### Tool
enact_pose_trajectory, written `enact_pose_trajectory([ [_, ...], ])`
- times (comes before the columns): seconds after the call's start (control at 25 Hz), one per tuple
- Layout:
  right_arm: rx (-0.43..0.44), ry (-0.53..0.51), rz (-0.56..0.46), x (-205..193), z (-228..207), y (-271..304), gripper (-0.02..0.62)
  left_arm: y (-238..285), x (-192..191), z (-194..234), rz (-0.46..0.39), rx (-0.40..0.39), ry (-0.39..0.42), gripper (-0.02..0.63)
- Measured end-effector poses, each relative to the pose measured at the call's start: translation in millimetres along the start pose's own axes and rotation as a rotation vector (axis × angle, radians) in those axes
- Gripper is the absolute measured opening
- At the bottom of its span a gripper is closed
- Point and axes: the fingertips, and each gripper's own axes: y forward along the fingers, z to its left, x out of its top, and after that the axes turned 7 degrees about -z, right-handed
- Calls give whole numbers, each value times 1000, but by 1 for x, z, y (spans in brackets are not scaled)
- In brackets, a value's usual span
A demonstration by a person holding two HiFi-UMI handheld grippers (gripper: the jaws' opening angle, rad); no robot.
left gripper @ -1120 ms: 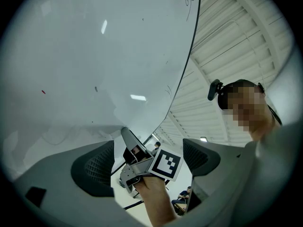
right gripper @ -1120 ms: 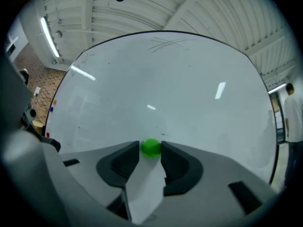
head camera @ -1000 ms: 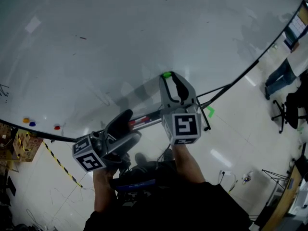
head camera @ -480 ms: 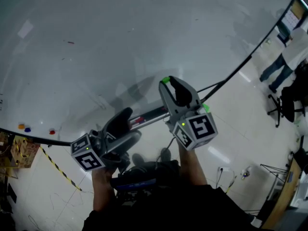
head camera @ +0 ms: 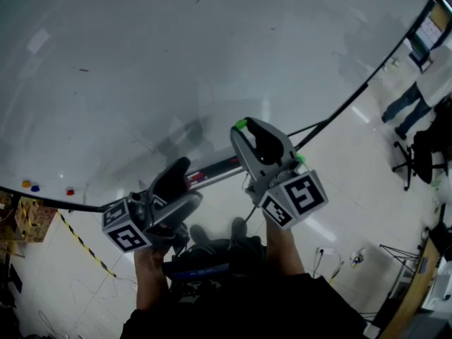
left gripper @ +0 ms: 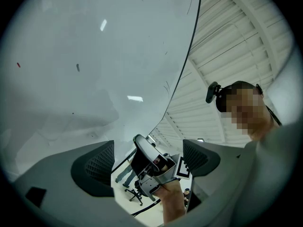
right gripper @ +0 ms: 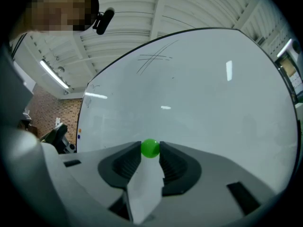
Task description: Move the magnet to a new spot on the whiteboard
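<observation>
While the whiteboard (head camera: 176, 69) fills most of the view, right gripper (head camera: 248, 134) jaws pinch the small green magnet (right gripper: 150, 148) at their very tips, seemingly just off the board. Left gripper (head camera: 185, 183) jaws spread, empty. Magnet likely light, hard, smooth and slippery; grip squarely across its sides.

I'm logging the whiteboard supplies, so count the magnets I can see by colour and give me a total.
green magnet: 1
orange magnet: 1
blue magnet: 1
red magnet: 1
Total: 4
</observation>
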Motion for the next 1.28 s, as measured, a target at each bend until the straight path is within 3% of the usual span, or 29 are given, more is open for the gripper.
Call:
enact_pose_trajectory([
  [0.44,55,-25,43,-12,6,10,147,0,0,-4,-24,21,72,445],
  [0.8,18,-61,47,-16,5,21,147,-6,4,1,-28,44,66,443],
  [1.28,-91,-211,41,-18,7,47,147,-16,16,5,-16,47,74,443],
])
